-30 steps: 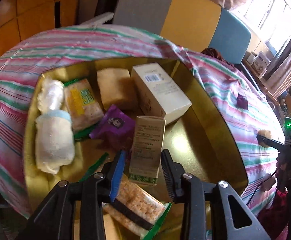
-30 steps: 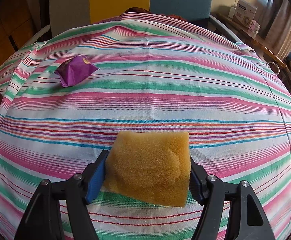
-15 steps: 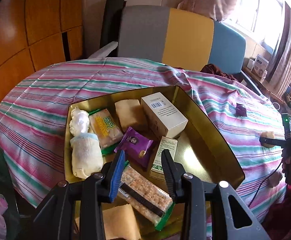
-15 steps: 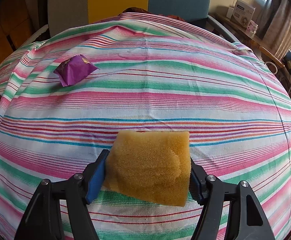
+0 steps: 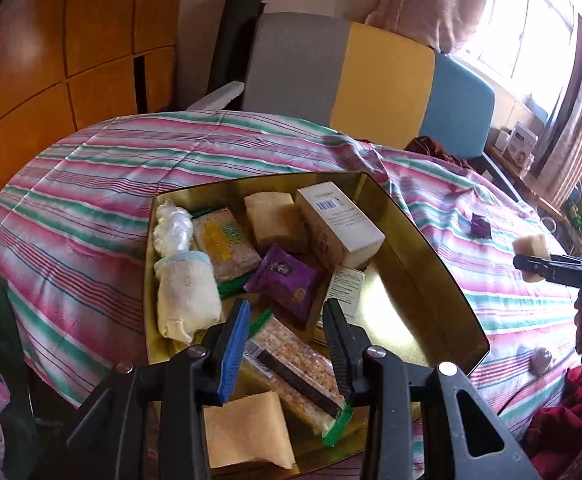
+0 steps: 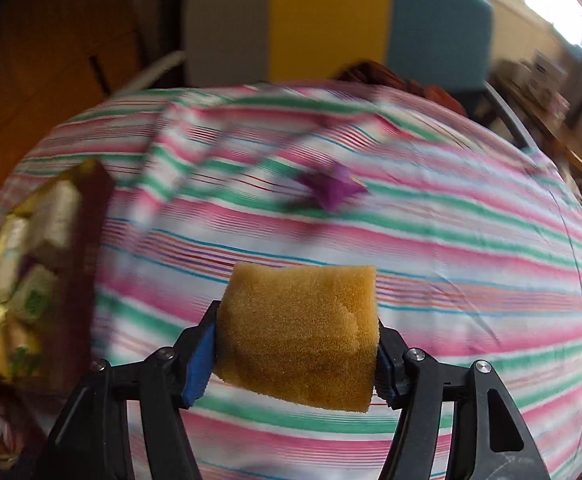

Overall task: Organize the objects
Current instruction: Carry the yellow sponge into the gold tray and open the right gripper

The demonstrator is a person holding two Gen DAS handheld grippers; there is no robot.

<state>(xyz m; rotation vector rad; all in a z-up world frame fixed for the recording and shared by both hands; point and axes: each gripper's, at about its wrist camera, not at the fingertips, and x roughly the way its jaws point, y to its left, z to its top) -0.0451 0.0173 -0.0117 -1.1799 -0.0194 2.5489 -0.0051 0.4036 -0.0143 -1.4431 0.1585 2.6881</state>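
Observation:
A gold box (image 5: 443,280) sits on the striped cloth, holding a white carton (image 5: 339,220), sponges, cracker packs, a purple packet (image 5: 285,280) and a rolled white cloth (image 5: 185,292). My left gripper (image 5: 287,328) is open and empty, raised above the box's near end. My right gripper (image 6: 297,340) is shut on a yellow sponge (image 6: 299,328), held above the cloth; it also shows at the far right of the left wrist view (image 5: 531,246). A loose purple packet (image 6: 331,188) lies on the cloth beyond it. The box appears at the left of the right wrist view (image 6: 87,248).
A grey, yellow and blue chair back (image 5: 371,76) stands behind the table. Wooden panels (image 5: 51,60) are at the left. A small pale object (image 5: 541,358) lies on the cloth near the right edge. A red cloth (image 5: 559,432) is at the lower right.
My left gripper has risen and pulled back from the box, jaws still open. My right gripper has lifted and swung left with the sponge, so the box has come into its view.

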